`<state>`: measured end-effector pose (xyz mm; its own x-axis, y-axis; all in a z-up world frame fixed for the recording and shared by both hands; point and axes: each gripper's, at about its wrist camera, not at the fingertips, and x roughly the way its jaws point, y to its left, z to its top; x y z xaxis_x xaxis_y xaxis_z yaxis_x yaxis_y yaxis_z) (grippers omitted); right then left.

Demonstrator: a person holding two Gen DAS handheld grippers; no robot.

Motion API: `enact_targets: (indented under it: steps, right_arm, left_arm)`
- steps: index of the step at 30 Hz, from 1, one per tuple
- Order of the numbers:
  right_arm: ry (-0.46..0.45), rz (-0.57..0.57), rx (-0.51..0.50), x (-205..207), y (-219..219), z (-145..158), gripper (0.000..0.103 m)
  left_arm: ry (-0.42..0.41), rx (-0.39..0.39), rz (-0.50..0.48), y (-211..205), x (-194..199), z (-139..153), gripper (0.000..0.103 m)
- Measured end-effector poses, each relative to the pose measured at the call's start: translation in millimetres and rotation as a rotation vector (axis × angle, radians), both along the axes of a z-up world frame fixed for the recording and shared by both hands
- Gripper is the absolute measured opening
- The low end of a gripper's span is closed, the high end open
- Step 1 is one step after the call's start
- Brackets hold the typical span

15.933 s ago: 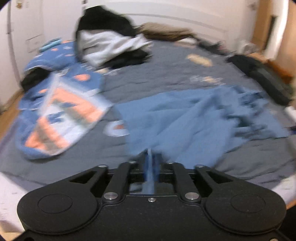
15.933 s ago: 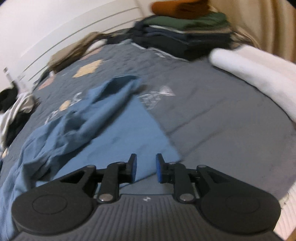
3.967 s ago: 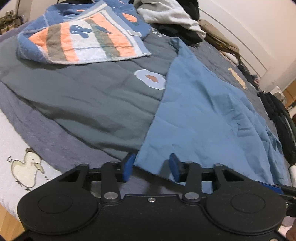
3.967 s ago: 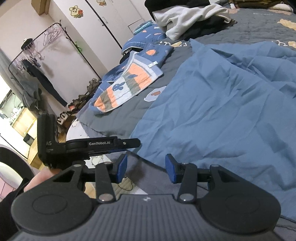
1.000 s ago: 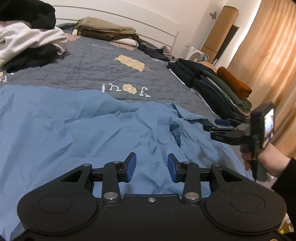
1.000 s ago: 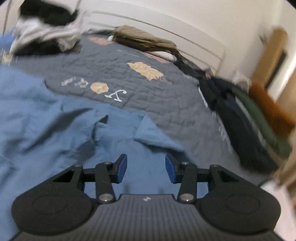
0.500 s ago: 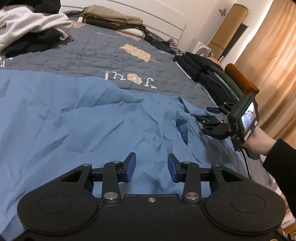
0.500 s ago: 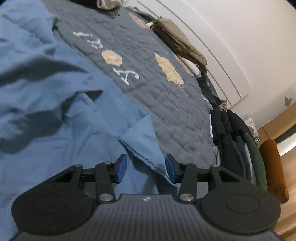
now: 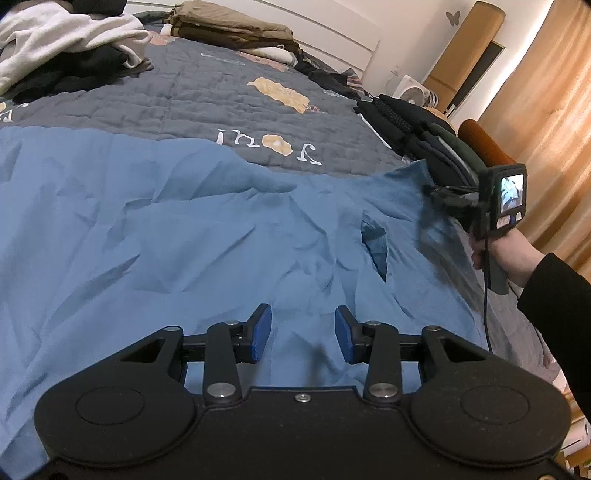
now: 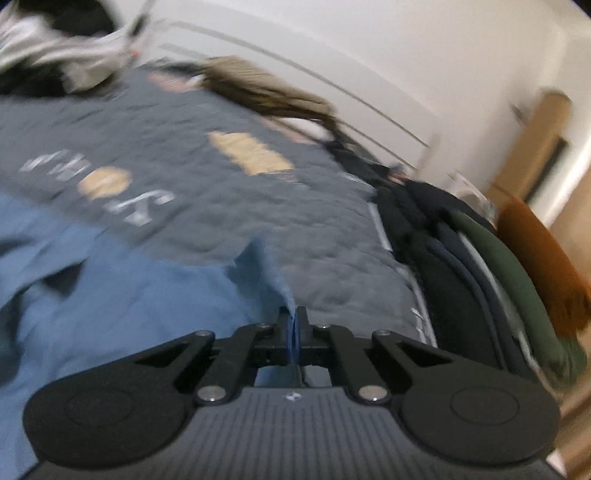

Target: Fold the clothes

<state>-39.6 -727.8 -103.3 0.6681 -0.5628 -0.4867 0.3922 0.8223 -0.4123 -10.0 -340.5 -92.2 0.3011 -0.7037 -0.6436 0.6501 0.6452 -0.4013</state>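
A wrinkled blue garment (image 9: 192, 236) lies spread across a grey quilted bedspread (image 9: 207, 99) patterned with pale letters and tan patches.

The left gripper (image 9: 302, 334) hovers low over the near part of the garment with its blue-padded jaws spread apart, holding nothing.

The right gripper (image 10: 293, 328) is clamped tight on a corner of the garment, and a thin edge of blue cloth shows between its closed pads. That corner is lifted off the bedspread and rises in a peak toward the gripper. The right wrist view is blurred.

In the left wrist view, the right gripper appears at the far right, held by a hand (image 9: 506, 254) in a black sleeve (image 9: 557, 299), with a small lit screen (image 9: 511, 195) on its back. The raised corner of the garment stretches up to it.

Just beyond that corner, along the right edge of the bed, stands a stack of folded clothes (image 9: 436, 147) in black, navy, green and rust. A loose heap of white and black clothes (image 9: 62, 48) sits at the far left, and folded tan clothes (image 9: 236, 33) lie by the white headboard (image 9: 332, 29).
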Motion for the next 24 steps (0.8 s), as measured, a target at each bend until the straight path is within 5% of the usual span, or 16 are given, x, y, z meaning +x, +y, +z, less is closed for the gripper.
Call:
enact_targets:
  steps: [9, 16, 20, 24]
  right_arm:
    - [-0.162, -0.261, 0.190, -11, -75, 7, 0.000]
    - [-0.115, -0.347, 0.302, 6, -94, -19, 0.004]
    - [-0.151, -0.352, 0.391, -11, -98, -8, 0.008]
    - [-0.189, -0.303, 0.535, -48, -81, 14, 0.023]
  left_arm:
    - [0.003, 0.006, 0.010, 1, 5, -3, 0.038]
    - [-0.003, 0.012, 0.016, 1, 6, -2, 0.038]
    - [-0.002, 0.003, 0.016, 3, 7, 0, 0.038]
    - [-0.003, -0.007, 0.016, 4, 7, 2, 0.038]
